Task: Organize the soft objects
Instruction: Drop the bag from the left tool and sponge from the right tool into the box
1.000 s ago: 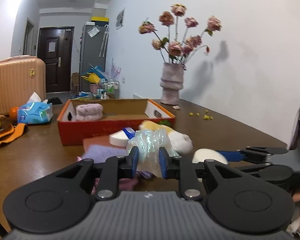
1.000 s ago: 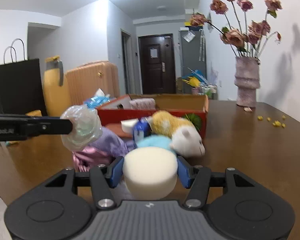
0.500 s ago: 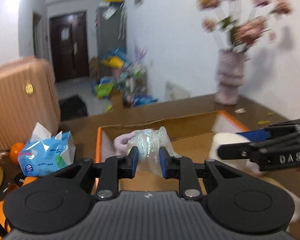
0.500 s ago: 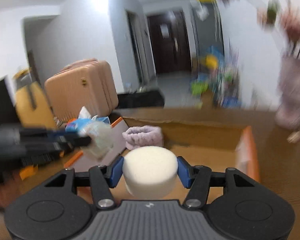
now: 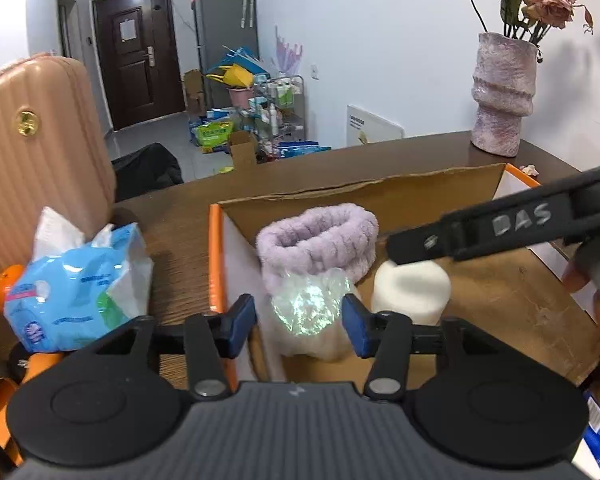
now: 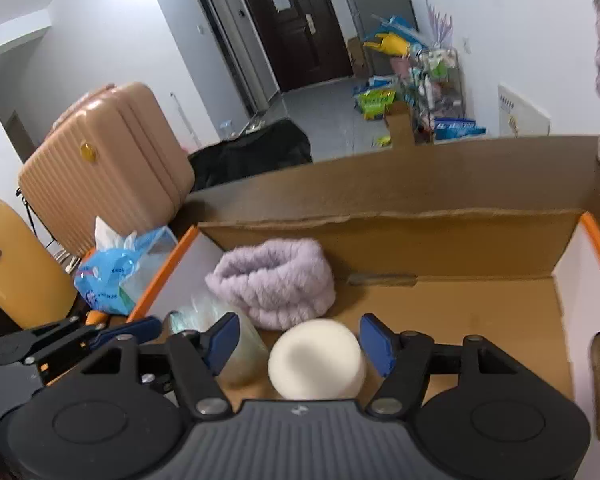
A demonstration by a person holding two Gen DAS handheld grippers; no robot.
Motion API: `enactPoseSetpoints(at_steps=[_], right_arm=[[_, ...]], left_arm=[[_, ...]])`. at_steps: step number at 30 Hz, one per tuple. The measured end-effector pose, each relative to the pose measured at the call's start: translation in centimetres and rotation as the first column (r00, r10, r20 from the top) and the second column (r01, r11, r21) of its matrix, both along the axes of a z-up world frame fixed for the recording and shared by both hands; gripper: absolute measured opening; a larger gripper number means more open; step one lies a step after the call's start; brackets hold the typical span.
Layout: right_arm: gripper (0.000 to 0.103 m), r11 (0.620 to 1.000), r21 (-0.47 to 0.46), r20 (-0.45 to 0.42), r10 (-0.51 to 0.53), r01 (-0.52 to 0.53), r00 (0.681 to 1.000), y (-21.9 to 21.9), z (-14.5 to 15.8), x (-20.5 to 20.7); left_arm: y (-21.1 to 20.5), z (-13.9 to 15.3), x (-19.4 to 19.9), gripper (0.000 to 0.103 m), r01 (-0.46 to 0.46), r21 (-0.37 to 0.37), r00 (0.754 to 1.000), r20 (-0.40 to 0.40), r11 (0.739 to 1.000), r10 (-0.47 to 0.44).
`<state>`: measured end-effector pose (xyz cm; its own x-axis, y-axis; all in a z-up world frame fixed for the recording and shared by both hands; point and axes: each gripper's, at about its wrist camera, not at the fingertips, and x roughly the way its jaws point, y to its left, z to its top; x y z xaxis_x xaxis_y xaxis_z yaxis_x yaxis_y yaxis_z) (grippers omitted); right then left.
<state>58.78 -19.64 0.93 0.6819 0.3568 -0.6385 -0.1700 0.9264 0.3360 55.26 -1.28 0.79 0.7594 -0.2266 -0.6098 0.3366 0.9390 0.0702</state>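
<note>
A dark wooden table (image 5: 172, 224) carries an orange-rimmed cardboard box (image 6: 452, 304), with a dark door (image 5: 134, 56) down the hall beyond. Three soft things sit inside the box: one fluffy lilac headband (image 5: 316, 236), one white sponge cylinder (image 6: 316, 364) and one iridescent wad (image 5: 308, 308), perhaps crinkled plastic. The left gripper (image 5: 299, 322) and right gripper (image 6: 296, 344) both hang over them, fingers spread, touching neither. One blue tissue pack (image 5: 72, 292) lies beside one pink suitcase (image 5: 32, 148).

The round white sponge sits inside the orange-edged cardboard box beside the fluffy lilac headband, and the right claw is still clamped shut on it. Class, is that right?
One detail is wrong. The right claw is open, its fingers clear of the round white sponge, as the right wrist view shows. The sponge does sit inside the orange-edged cardboard box beside the fluffy lilac headband.
</note>
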Motion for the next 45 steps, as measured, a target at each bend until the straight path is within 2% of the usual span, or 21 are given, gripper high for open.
enactPoseSetpoints(at_steps=[7, 11, 12, 15, 19, 23, 28, 32, 36, 37, 39, 41, 45], right_arm=[[0.067, 0.999, -0.048, 0.069, -0.016, 0.019, 0.998, -2.6, 4.9, -4.1], [0.072, 0.992, -0.11, 0.148, -0.037, 0.054, 0.988, -5.4, 8.3, -8.8], [0.075, 0.991, -0.114, 0.165, -0.047, 0.067, 0.985, -6.3, 9.1, -10.1], [0.076, 0.989, -0.104, 0.196, -0.079, 0.101, 0.978, -8.5, 11.0, -13.9], [0.076, 0.984, -0.091, 0.27, -0.123, 0.152, 0.955, -9.8, 13.1, -17.9], [0.076, 0.988, -0.043, 0.396, -0.123, 0.152, 0.91, -10.2, 14.0, -23.8], [0.077, 0.983, -0.077, 0.514, -0.103, 0.166, 0.851, -9.4, 12.0, -31.9], [0.078, 0.98, -0.11, 0.572, -0.074, 0.166, 0.817, -8.2, 8.7, -38.6], [0.082, 0.979, -0.141, 0.605, -0.03, 0.144, 0.796, -7.2, 4.5, -44.9], [0.082, 0.98, -0.148, 0.597, -0.019, 0.134, 0.802, -6.9, 3.5, -46.1], [0.082, 0.982, -0.137, 0.57, -0.03, 0.131, 0.821, -6.6, 2.0, -48.0], [0.082, 0.987, -0.111, 0.542, -0.041, 0.12, 0.84, -6.7, 1.0, -48.7], [0.082, 0.982, -0.13, 0.525, -0.049, 0.137, 0.85, -6.8, 0.6, -48.6]], left_arm=[[1.4, 5.2, -3.5, 0.058, -0.049, 0.001, 0.996, 0.074, 0.999, 0.049], [2.7, 9.0, -7.3, 0.065, -0.101, -0.029, 0.982, 0.155, 0.994, 0.105], [3.0, 9.9, -8.5, 0.066, -0.115, -0.04, 0.976, 0.18, 0.993, 0.121], [3.3, 11.8, -11.2, 0.07, -0.126, -0.062, 0.963, 0.232, 0.99, 0.137], [3.0, 13.7, -14.6, 0.077, -0.132, -0.105, 0.944, 0.289, 0.986, 0.157], [2.9, 13.5, -20.8, 0.082, -0.131, -0.159, 0.915, 0.36, 0.979, 0.181], [2.3, 10.9, -30.3, 0.089, -0.121, -0.175, 0.856, 0.479, 0.977, 0.192], [2.0, 7.9, -36.9, 0.097, -0.074, -0.156, 0.84, 0.522, 0.985, 0.146], [2.4, 5.4, -41.2, 0.098, -0.08, -0.157, 0.862, 0.485, 0.984, 0.147], [2.4, 4.9, -41.8, 0.098, -0.07, -0.156, 0.874, 0.467, 0.985, 0.136], [2.4, 4.3, -42.7, 0.098, -0.063, -0.153, 0.881, 0.456, 0.986, 0.127], [2.2, 4.1, -42.7, 0.098, -0.066, -0.155, 0.885, 0.448, 0.986, 0.13], [1.4, 4.1, -41.8, 0.098, -0.07, -0.148, 0.89, 0.438, 0.986, 0.129]])
